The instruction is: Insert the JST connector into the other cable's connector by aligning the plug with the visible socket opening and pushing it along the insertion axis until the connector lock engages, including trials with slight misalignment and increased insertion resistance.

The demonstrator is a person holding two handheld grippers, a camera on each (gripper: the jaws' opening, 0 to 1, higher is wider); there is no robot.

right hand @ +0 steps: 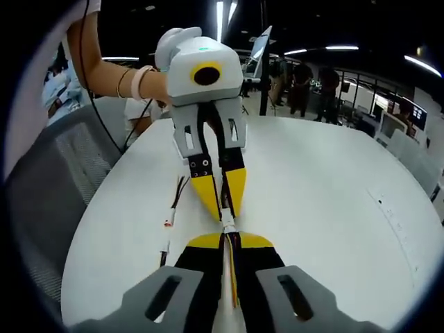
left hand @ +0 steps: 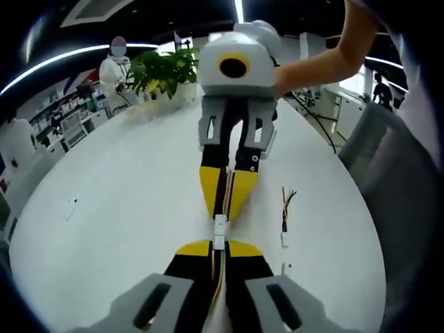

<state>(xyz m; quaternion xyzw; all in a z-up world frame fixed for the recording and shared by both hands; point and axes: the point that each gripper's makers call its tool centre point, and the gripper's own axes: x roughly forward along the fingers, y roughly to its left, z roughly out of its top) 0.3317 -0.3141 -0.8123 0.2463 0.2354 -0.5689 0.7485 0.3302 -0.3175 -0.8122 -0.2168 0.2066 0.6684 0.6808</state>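
No legible text or labels anywhere

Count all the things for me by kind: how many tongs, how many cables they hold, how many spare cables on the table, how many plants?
Tongs: 2, left tongs and right tongs
Held cables, joined at the white connectors: 2
Spare cable lying on the white table: 1
Potted plant: 1
Total: 6
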